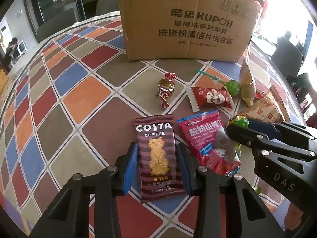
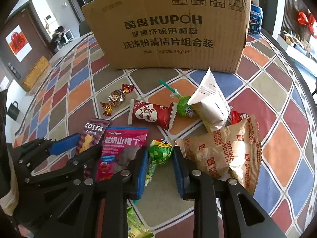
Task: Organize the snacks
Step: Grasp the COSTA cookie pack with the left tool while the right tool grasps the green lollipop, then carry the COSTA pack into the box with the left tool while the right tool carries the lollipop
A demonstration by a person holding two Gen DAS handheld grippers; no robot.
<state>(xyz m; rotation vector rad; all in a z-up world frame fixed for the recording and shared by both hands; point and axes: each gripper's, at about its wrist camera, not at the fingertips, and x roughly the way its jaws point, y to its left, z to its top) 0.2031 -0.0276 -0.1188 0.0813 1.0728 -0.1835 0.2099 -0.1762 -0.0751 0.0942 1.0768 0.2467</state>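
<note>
A brown Costa Coffee biscuit pack [image 1: 158, 156] lies between my left gripper's [image 1: 157, 162] blue pads, which stand just off its edges; the gripper is open. My right gripper [image 2: 160, 158] is open around a green lollipop [image 2: 160, 153] on the table; the lollipop also shows in the left wrist view [image 1: 238, 121]. A pink yogurt hawthorn bag [image 2: 120, 150] lies between the two grippers. A cardboard box [image 1: 186, 19] stands at the back.
On the checked tablecloth [image 1: 79, 99] lie a gold-red wrapped candy [image 1: 165, 88], a red snack pack [image 1: 211, 98], a second green lollipop [image 2: 184, 107], a white pouch [image 2: 210, 107] and a fortune biscuits bag [image 2: 223, 156]. A Pepsi can [image 2: 255, 19] stands behind the box.
</note>
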